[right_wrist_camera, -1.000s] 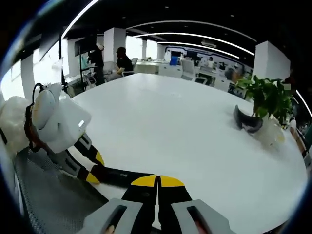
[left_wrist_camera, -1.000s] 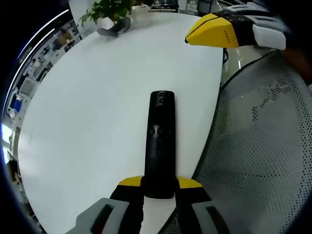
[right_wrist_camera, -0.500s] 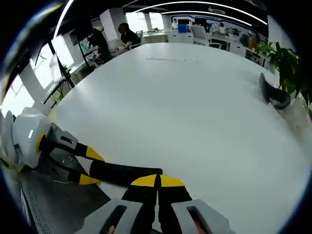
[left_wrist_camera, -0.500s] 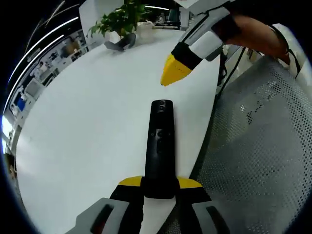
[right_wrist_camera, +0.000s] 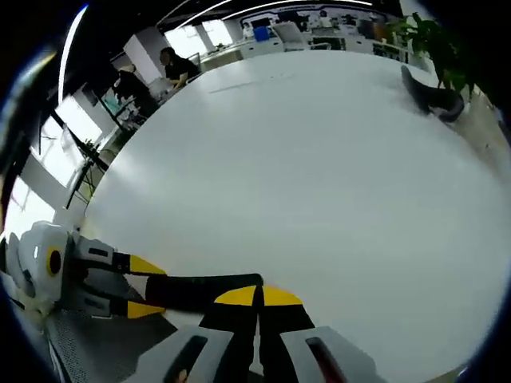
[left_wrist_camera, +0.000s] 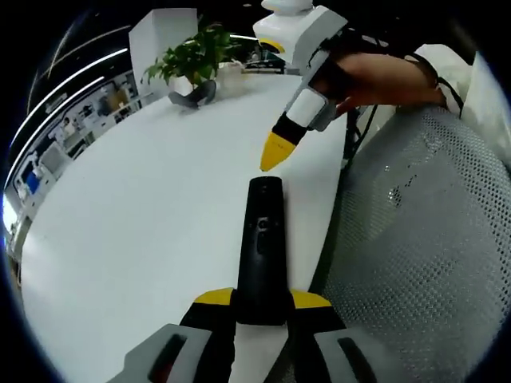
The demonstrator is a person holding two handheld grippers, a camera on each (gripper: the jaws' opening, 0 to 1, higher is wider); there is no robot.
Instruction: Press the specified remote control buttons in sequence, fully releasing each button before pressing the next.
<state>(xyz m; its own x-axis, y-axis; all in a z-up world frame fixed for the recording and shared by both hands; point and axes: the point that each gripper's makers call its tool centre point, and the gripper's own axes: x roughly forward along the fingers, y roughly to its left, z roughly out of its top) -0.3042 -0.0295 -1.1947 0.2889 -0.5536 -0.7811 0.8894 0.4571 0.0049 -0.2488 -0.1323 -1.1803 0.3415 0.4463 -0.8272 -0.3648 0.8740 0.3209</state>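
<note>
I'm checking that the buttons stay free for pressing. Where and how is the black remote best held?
By its near end, from behind along its length, as the left gripper does now: jaws shut on the narrow sides of the remote. The slim straight body suits a side pinch, and the button face stays open to the right gripper hovering above its far end.

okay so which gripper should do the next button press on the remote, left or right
Right, most likely. The left gripper is shut on the remote, holding it above the white table. The right gripper, closed to a point, hovers just beyond the remote's far end.
</note>
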